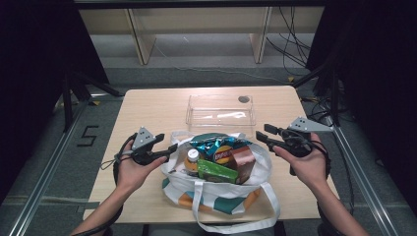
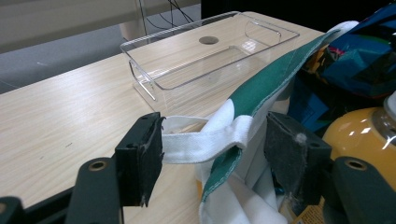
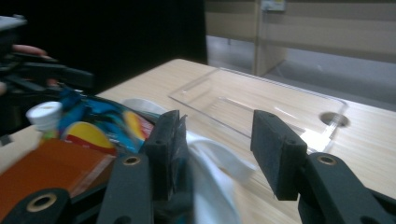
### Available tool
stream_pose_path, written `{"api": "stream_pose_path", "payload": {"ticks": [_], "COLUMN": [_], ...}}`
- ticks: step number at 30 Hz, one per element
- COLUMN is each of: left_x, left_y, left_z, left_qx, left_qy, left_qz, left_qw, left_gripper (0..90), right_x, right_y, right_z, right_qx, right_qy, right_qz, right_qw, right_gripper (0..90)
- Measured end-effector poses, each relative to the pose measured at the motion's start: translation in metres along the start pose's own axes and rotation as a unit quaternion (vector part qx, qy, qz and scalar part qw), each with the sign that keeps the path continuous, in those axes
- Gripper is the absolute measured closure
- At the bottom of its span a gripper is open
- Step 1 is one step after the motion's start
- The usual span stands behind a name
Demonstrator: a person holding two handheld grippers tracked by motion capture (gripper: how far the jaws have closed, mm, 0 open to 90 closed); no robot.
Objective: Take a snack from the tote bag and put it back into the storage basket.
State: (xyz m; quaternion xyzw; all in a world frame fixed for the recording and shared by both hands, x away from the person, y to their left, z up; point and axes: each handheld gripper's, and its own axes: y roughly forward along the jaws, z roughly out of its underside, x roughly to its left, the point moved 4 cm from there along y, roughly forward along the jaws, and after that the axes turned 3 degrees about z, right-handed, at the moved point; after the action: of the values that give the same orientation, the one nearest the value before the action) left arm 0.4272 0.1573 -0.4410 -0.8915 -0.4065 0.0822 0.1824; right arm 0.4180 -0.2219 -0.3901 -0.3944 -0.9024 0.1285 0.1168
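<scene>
A white tote bag (image 1: pixel 216 194) with green and orange patches stands open at the table's near middle. It holds a blue chip bag (image 1: pixel 219 147), a white-capped yellow bottle (image 1: pixel 193 160), a green box (image 1: pixel 216 172) and a brown box (image 1: pixel 244 160). My left gripper (image 1: pixel 169 147) is at the bag's left rim. In the left gripper view it (image 2: pixel 212 140) stands open, with the white strap (image 2: pixel 205 142) lying slack between the jaws. My right gripper (image 1: pixel 263 133) hovers at the bag's right rim. It (image 3: pixel 217 140) is open above the white bag rim (image 3: pixel 215 163).
An empty clear plastic tray (image 1: pixel 220 110) sits just behind the bag on the wooden table (image 1: pixel 147 113), over a round hole (image 1: pixel 243 99). Dark curtains and metal rails flank the table; shelving legs and cables lie beyond the far edge.
</scene>
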Motion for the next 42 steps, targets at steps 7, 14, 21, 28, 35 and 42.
{"api": "stream_pose_path", "payload": {"ticks": [7, 14, 21, 28, 35, 42], "left_x": [-0.001, -0.002, -0.002, -0.003, -0.005, -0.004], "left_y": [-0.001, 0.001, 0.001, 0.002, 0.002, 0.003], "left_z": [-0.001, -0.001, -0.001, 0.000, -0.001, 0.000], "left_qx": [-0.001, -0.002, 0.000, 0.002, 0.002, 0.001], "left_qy": [0.002, 0.010, 0.006, 0.006, 0.006, 0.007], "left_qz": [-0.002, 0.004, 0.001, 0.003, 0.004, 0.007], "left_qw": [1.0000, 0.9999, 1.0000, 1.0000, 1.0000, 1.0000], "left_gripper": [36.9, 36.6, 36.3, 35.6, 35.5, 35.3], "right_x": [0.025, 0.036, 0.034, 0.023, 0.018, 0.017], "right_y": [0.002, 0.008, 0.023, 0.030, 0.036, 0.045], "right_z": [-0.008, -0.011, -0.012, -0.011, -0.010, -0.005], "right_qx": [0.002, 0.017, 0.048, 0.075, 0.081, 0.107], "right_qy": [-0.020, -0.041, -0.049, -0.037, -0.017, -0.016], "right_qz": [-0.059, -0.075, -0.090, -0.087, -0.104, -0.110], "right_qw": [0.9980, 0.9962, 0.9936, 0.9927, 0.9911, 0.9880], "right_gripper": [49.8, 49.7, 53.1, 55.9, 62.1, 66.7]}}
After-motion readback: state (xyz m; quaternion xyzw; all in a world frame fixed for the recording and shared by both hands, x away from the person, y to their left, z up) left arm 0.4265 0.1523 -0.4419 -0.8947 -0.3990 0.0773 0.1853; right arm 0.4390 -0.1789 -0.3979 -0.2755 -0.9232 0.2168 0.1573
